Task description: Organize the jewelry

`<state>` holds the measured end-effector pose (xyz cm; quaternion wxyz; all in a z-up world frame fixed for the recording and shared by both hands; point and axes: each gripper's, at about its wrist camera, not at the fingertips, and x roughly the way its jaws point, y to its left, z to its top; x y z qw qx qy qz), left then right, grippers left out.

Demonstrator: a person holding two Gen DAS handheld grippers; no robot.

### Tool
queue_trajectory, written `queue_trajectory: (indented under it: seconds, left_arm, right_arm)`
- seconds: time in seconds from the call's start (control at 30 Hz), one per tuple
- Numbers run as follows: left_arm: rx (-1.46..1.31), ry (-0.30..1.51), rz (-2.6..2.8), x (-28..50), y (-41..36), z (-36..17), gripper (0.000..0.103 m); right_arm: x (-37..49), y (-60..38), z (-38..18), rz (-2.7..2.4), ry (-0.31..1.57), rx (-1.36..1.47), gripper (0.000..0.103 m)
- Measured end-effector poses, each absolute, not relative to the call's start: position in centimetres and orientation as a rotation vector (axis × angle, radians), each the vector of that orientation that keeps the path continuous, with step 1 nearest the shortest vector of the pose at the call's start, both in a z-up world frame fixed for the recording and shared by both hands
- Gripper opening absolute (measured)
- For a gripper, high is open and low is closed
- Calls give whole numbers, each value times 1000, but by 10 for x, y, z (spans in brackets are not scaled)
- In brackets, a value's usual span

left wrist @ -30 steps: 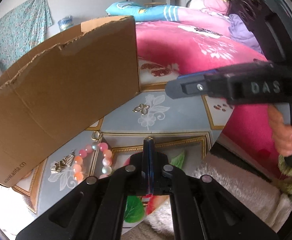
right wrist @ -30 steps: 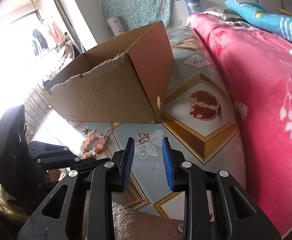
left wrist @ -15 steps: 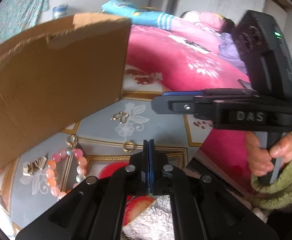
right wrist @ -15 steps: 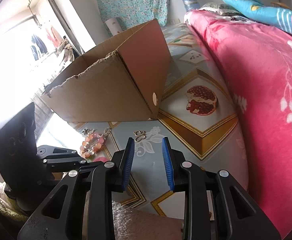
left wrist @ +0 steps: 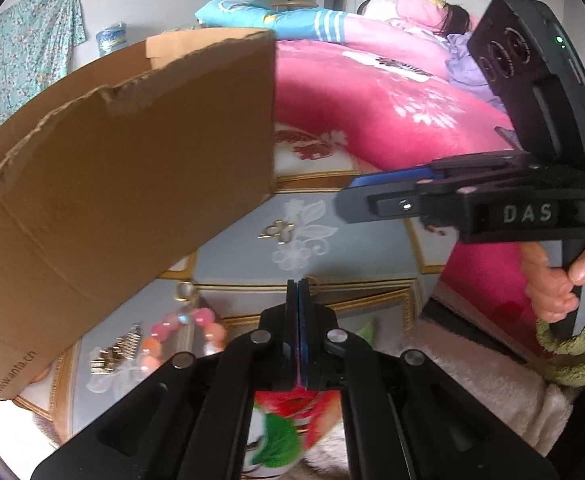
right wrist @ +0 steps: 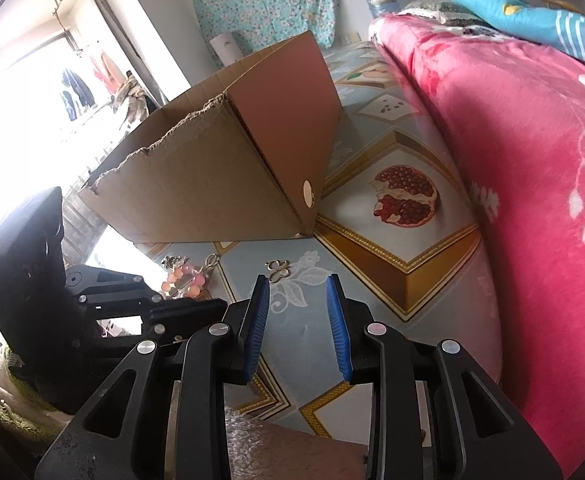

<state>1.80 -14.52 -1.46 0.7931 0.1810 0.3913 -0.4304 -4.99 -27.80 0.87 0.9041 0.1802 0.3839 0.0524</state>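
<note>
My left gripper (left wrist: 297, 285) is shut with nothing seen between its pads, hovering low over the patterned cloth (left wrist: 352, 256). A small gold ring (left wrist: 311, 281) peeks out beside its tip. To its left lie a pink and orange bead bracelet (left wrist: 184, 330), a gold ring (left wrist: 184, 291) and a gold clip (left wrist: 118, 352). A gold clover brooch (right wrist: 277, 269) lies just ahead of my right gripper (right wrist: 297, 282), which stands open and empty above the cloth. The open cardboard box (right wrist: 228, 168) stands behind the jewelry.
A thick pink blanket (right wrist: 532, 160) rises along the right side. A person's hand (left wrist: 552, 284) in a green sleeve holds the right gripper's handle. Fluffy white fabric (left wrist: 472, 380) lies at the near edge. Bare patterned cloth with a pomegranate print (right wrist: 406, 196) stretches right of the box.
The left gripper has tilted slightly, and a small gold ring now shows beside its shut tip. The right gripper has kept still.
</note>
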Motion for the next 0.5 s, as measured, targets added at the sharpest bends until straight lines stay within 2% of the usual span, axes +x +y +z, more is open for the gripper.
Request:
queue_trajectory:
  seconds: [0.17, 0.23, 0.5]
  left_arm:
    - [339, 851, -933, 17, -148, -16, 0]
    - [323, 843, -924, 18, -146, -14, 0]
    - [276, 819, -865, 25, -118, -4, 0]
  right_arm:
    - [-49, -277, 8, 118, 798, 366, 29]
    - [-49, -273, 10, 146, 804, 341, 33]
    - [-48, -238, 15, 232, 845, 131, 35]
